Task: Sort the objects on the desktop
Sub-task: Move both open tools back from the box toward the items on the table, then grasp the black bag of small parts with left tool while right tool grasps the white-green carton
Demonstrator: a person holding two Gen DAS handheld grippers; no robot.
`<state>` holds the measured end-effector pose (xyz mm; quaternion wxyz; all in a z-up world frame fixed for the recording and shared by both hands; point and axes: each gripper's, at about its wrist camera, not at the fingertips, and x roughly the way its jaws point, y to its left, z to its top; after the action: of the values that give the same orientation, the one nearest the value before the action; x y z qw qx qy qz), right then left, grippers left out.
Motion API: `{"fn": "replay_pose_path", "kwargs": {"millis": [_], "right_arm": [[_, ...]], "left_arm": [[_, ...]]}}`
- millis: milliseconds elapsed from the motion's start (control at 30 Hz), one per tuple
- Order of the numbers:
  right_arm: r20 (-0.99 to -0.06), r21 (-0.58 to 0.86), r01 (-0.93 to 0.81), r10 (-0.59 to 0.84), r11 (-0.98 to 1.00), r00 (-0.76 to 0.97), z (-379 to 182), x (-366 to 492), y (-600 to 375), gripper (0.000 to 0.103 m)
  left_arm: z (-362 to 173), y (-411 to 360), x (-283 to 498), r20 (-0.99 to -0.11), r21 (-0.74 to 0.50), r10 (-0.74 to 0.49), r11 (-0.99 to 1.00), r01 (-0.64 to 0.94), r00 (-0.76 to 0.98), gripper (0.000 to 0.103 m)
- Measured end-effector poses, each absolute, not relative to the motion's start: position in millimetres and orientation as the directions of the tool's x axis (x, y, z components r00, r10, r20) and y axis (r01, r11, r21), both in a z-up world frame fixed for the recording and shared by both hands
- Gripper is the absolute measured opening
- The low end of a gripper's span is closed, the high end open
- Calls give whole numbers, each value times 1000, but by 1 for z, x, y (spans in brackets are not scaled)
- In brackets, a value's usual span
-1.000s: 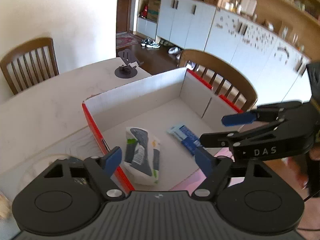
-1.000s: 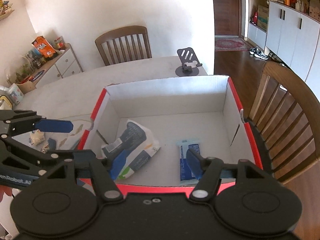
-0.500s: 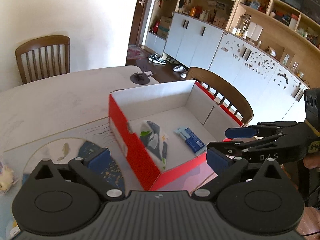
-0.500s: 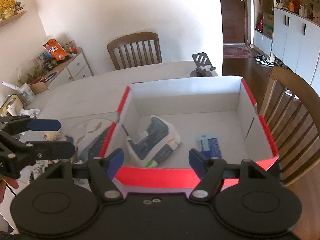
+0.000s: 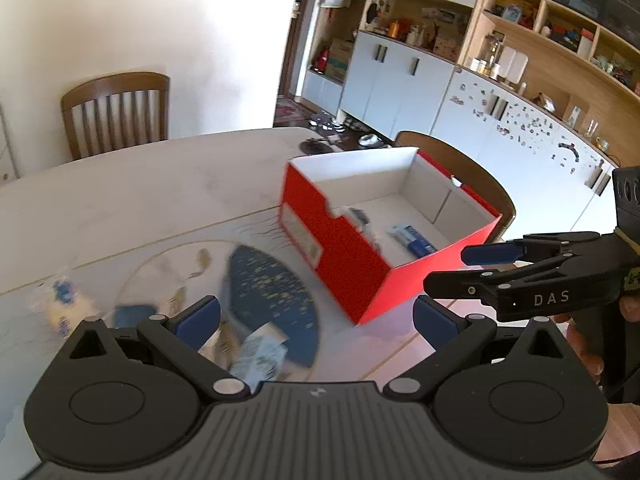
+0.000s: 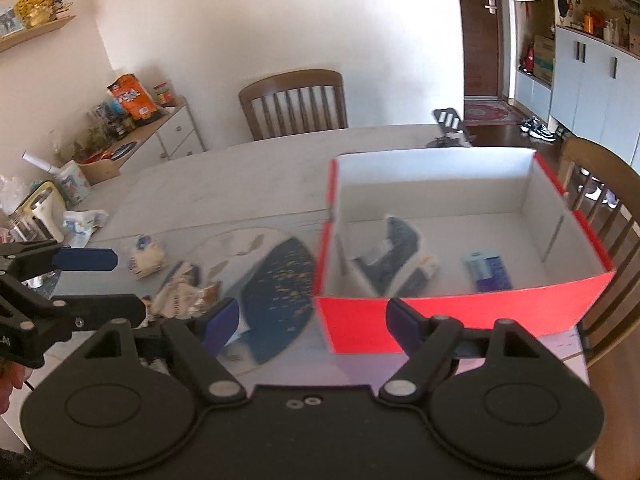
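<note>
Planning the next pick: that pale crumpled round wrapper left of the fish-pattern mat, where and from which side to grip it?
Take the crumpled wrapper across its bulging middle, from above and slightly from the near side. It lies alone on the table, clear of the snack packets, so open jaws should straddle it. The left gripper is nearest and open.

Box: bright red outer walls, plain white inside. Pouch in the box: white with dark navy panels and a touch of green at one edge. Flat packet beside it: blue with a paler blue end. Table: pale cream, faintly marbled. Round mat: half white with small fish figures, half deep blue speckled with gold. Wrappers on the mat: white with blue print. Gripper fingers: blue pads on black arms. Chairs: brown wood.
</note>
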<state>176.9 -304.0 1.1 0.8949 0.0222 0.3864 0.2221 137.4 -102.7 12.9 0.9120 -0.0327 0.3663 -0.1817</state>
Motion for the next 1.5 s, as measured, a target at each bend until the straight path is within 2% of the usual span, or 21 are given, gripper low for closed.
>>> {"fn": "replay_pose_path", "kwargs": {"millis": [333,633,1500], "right_arm": [[-688,210,-391,420,896,592,-7,157,-256,80],[-717,208,-402,419,892,557,-19,150,-221,80],[-784,162,-249,278,955,555,-66,174,-177,80]], "left_arm": [[5,-41,107,-658,-171,-323,944,284,680,103],[-10,6,92,-672,-198,-298,955,223,678,103],[-77,54,90,-745,-241,-319,948,210,586,102]]}}
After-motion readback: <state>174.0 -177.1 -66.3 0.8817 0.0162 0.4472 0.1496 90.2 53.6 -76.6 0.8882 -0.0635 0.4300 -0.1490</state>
